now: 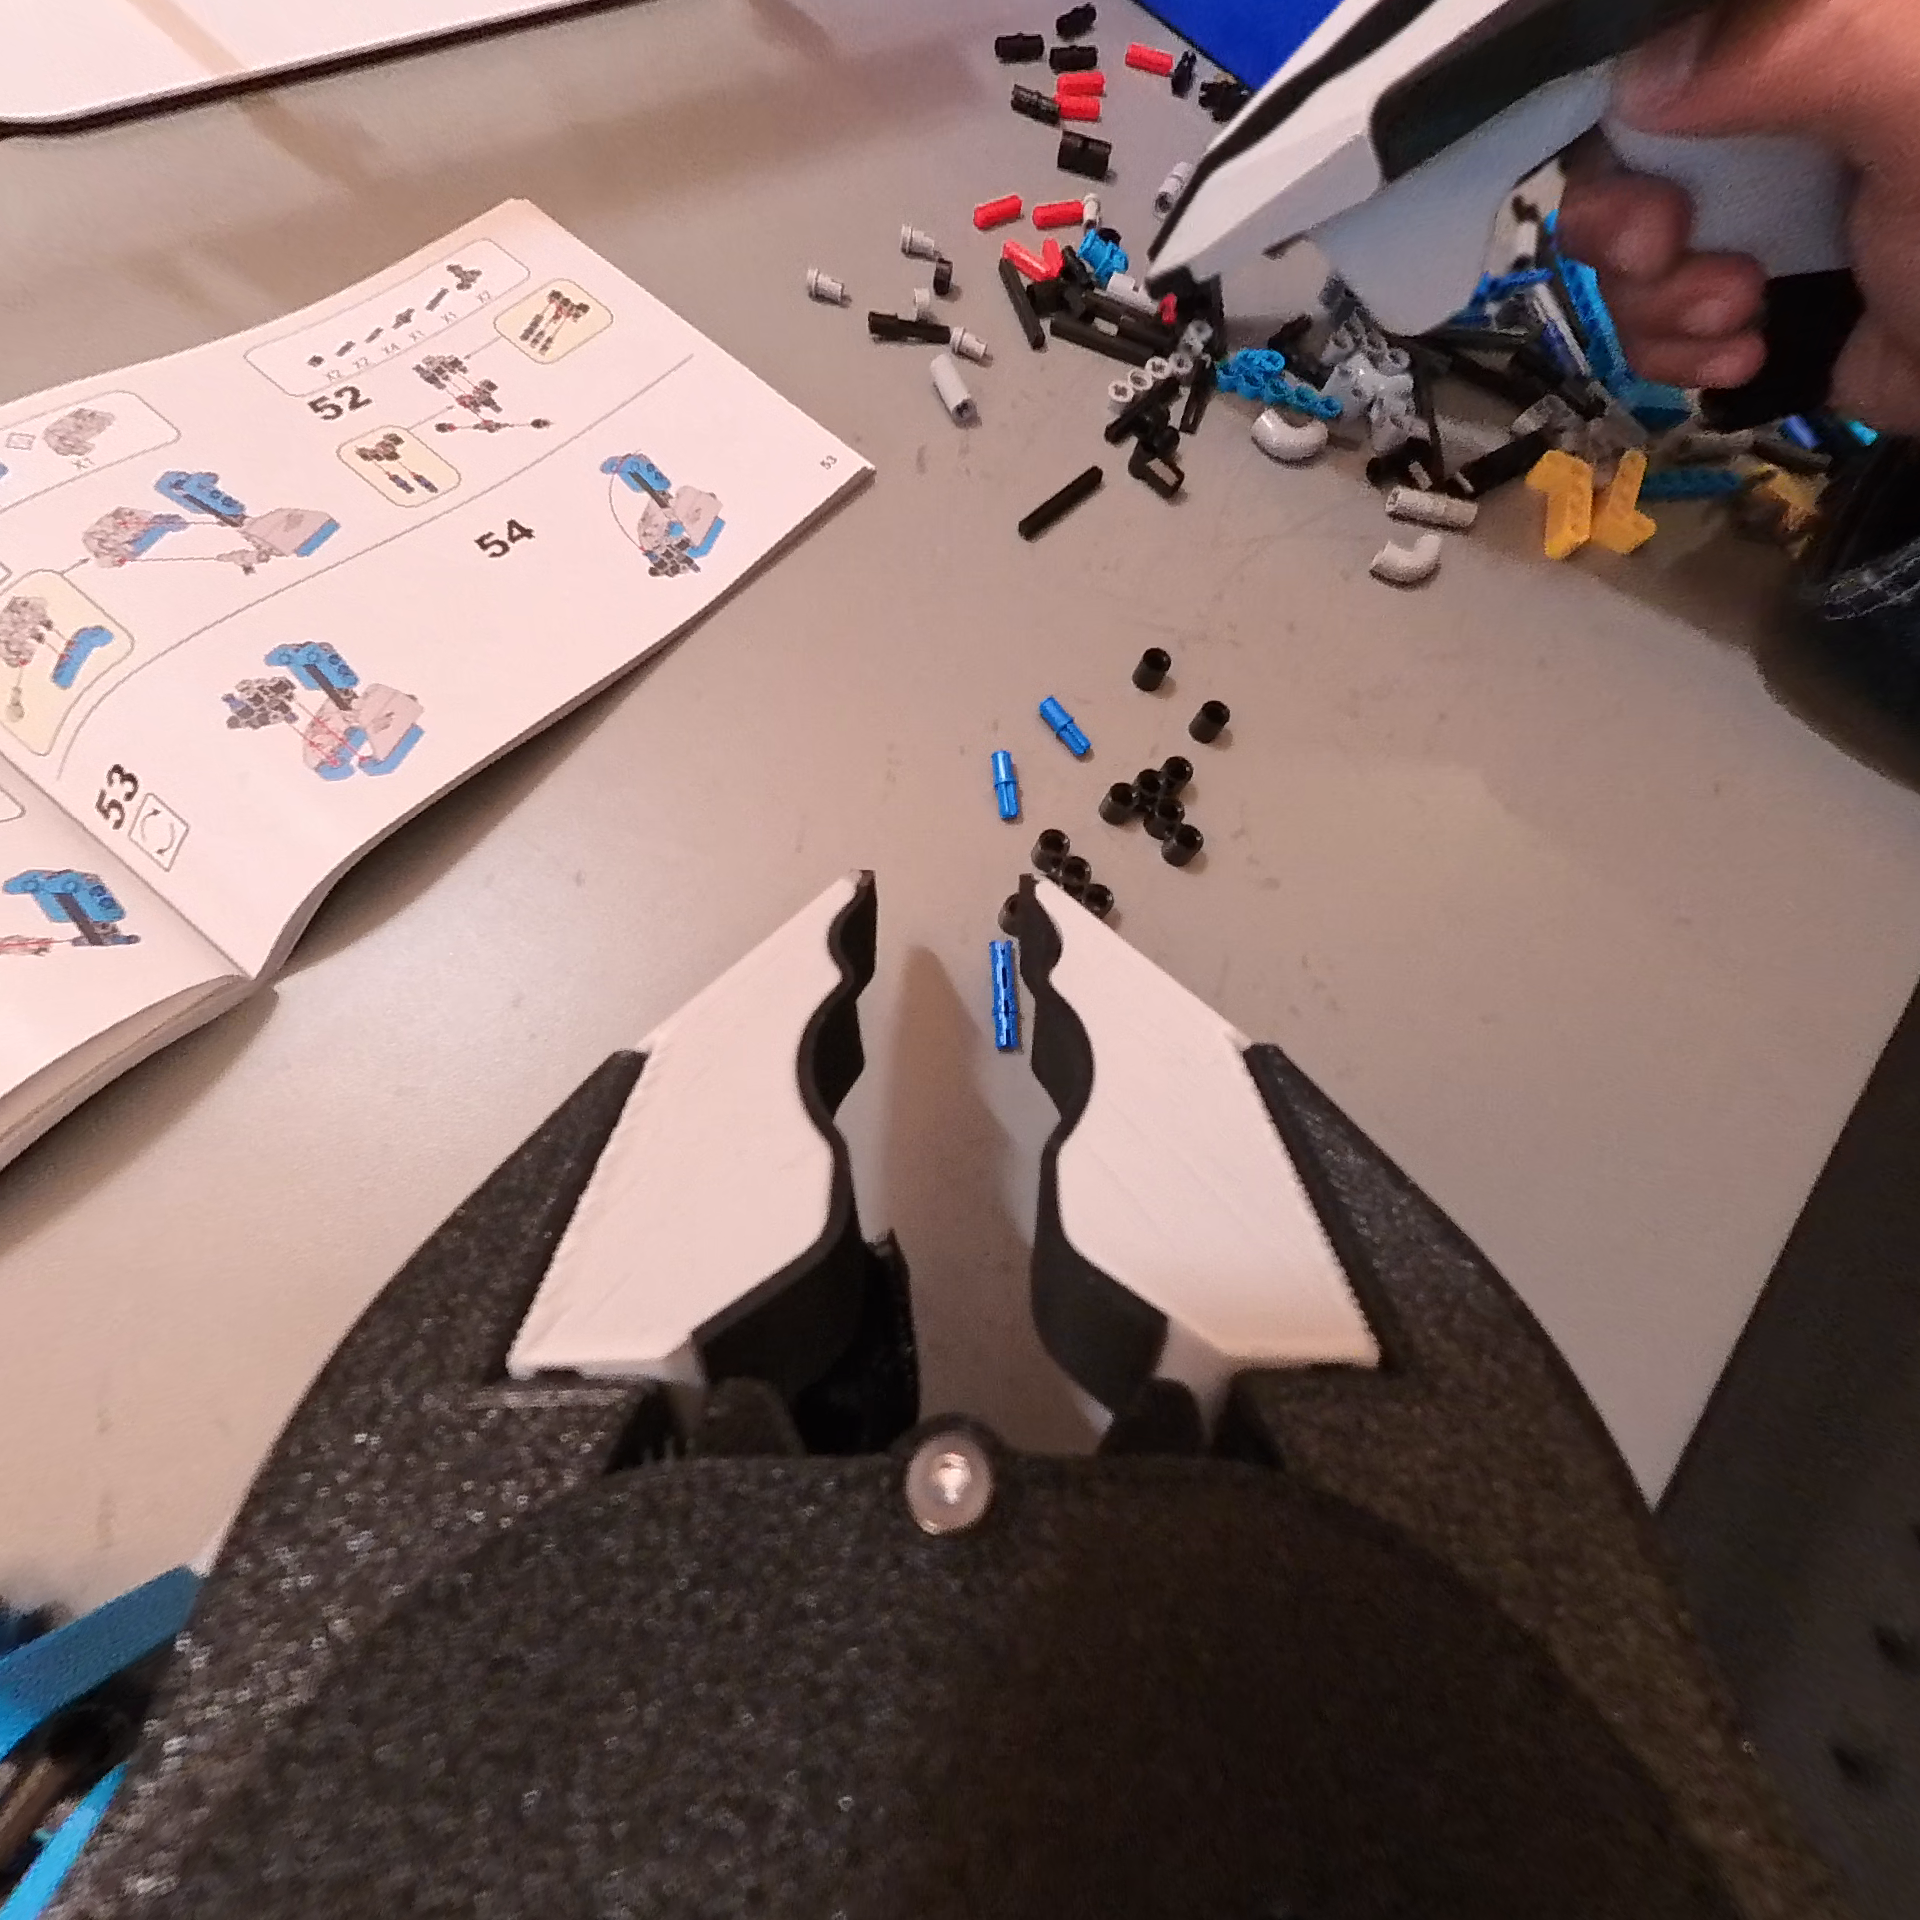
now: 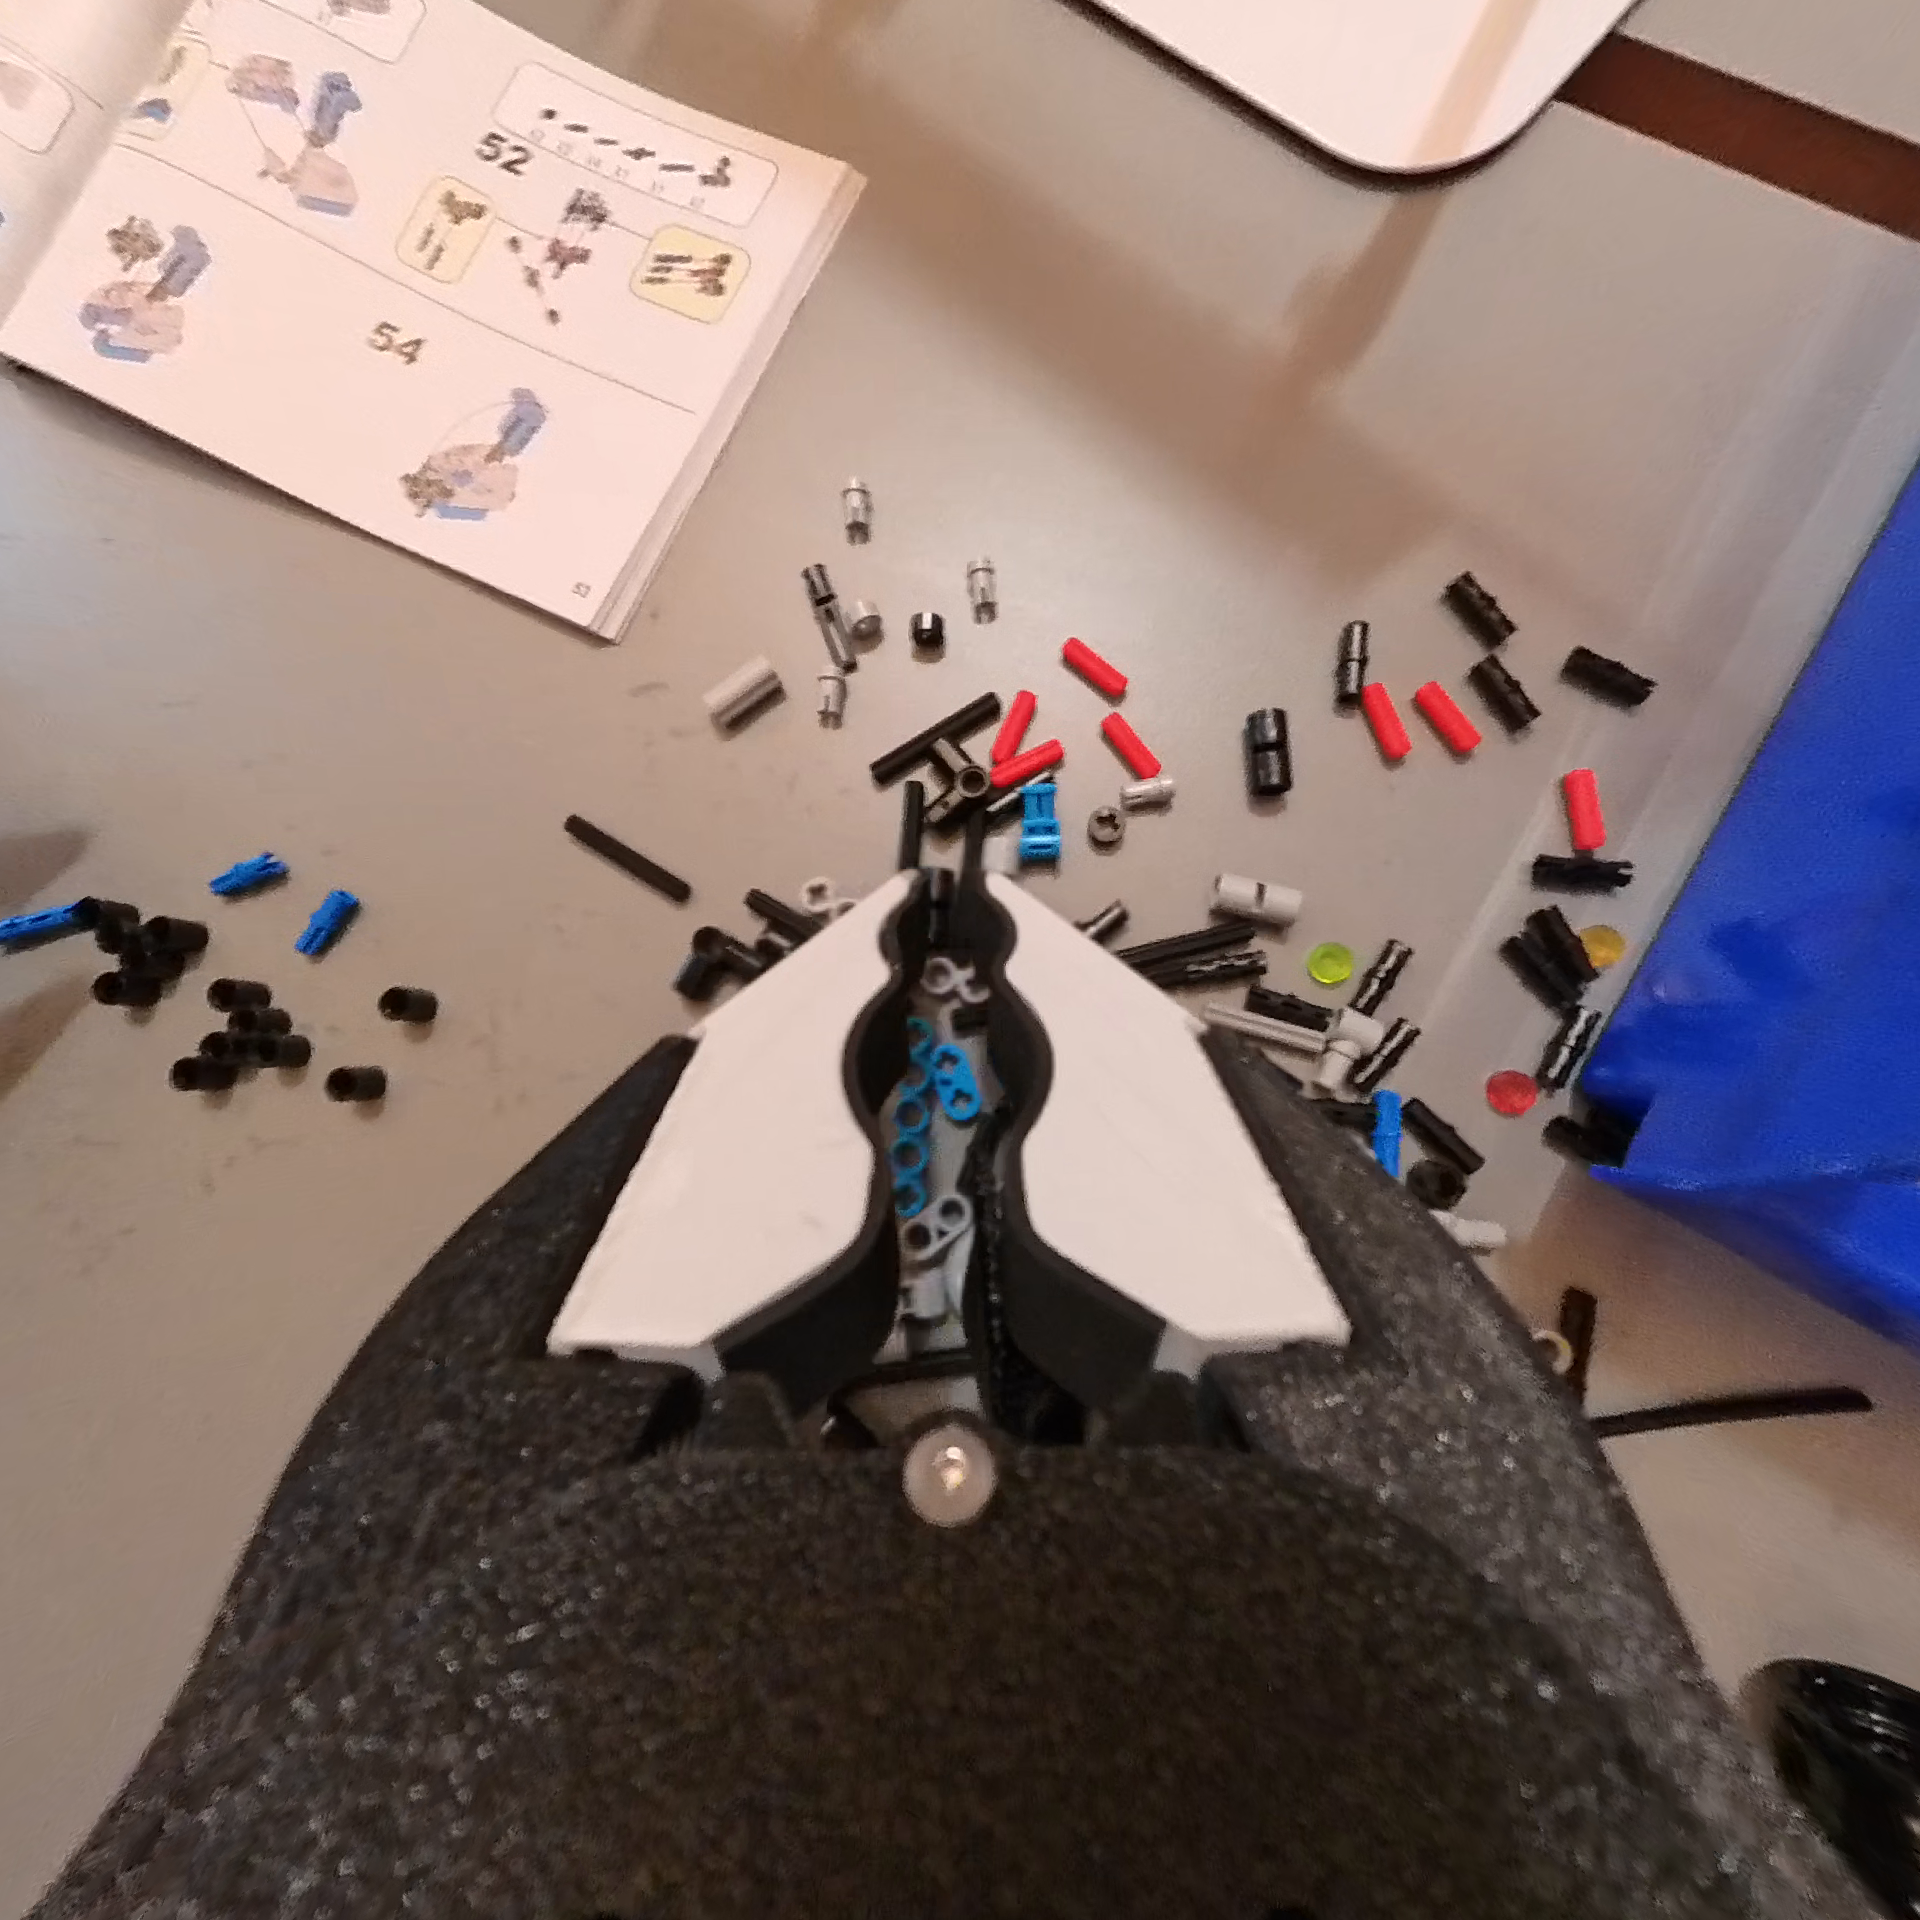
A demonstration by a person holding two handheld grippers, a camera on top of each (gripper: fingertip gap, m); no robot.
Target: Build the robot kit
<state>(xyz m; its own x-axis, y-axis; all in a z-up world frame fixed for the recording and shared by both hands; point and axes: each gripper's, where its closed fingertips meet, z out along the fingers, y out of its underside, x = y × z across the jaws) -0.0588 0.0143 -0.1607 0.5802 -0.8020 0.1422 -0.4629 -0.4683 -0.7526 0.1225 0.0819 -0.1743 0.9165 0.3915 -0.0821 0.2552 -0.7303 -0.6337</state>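
My left gripper (image 1: pixel 945 883) hovers with jaws parted and empty, a blue pin (image 1: pixel 1004 995) on the table (image 1: pixel 623 1091) between them, beside the booklet (image 1: pixel 343 582). My right gripper (image 2: pixel 940 883) has jaws nearly closed on a small black pin (image 2: pixel 937 891).

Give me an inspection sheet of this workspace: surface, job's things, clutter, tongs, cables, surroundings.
Surface: grey table, scuffed.
Job's things: open instruction booklet; blue pins; black bushes.
Clutter: scattered red, black, grey pieces.
Tongs: left tongs open, blue pin between the fingers; right tongs shut on a small black piece.
Cables: nothing seen.
Surroundings: blue bin; white board.
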